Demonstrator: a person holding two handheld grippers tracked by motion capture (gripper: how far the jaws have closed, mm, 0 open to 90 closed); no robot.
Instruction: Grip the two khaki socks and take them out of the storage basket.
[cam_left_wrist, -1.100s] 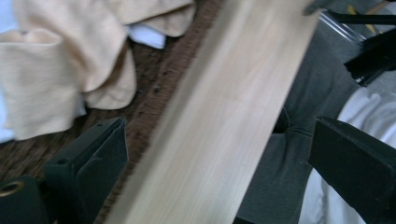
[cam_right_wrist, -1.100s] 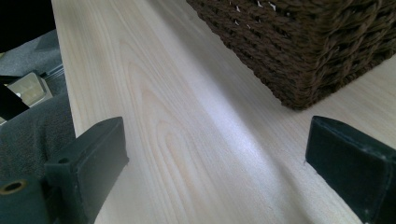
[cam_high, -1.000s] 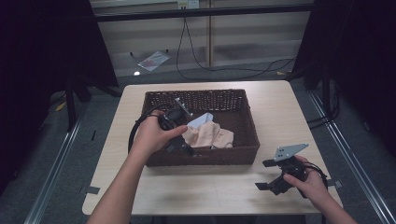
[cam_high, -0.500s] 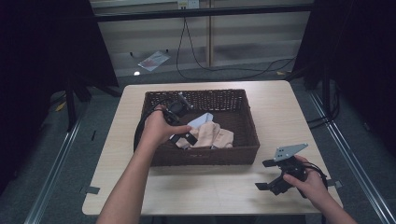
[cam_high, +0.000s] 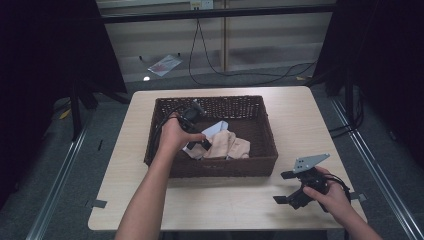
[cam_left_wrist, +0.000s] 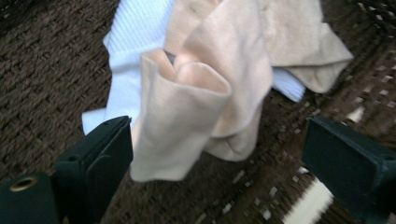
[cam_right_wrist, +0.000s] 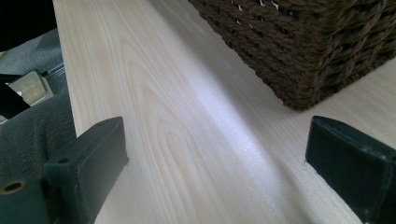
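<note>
A dark wicker basket stands mid-table and holds a crumpled beige cloth lying over a white cloth. My left gripper reaches down into the basket at the cloths' left edge. In the left gripper view the beige cloth sits between the open jaws of the left gripper, over the white cloth. The jaws have just been closing a little and the pads do not press on the cloth. My right gripper rests open near the table's front right, nothing between its jaws.
The light wooden table has bare room around the basket. In the right gripper view the basket's corner lies ahead to the right. Cables and a sheet of paper lie on the floor beyond the table.
The left hand has sunk lower into the basket and shifted left toward the cloths' near edge. The right hand and its gripper have stayed in place.
</note>
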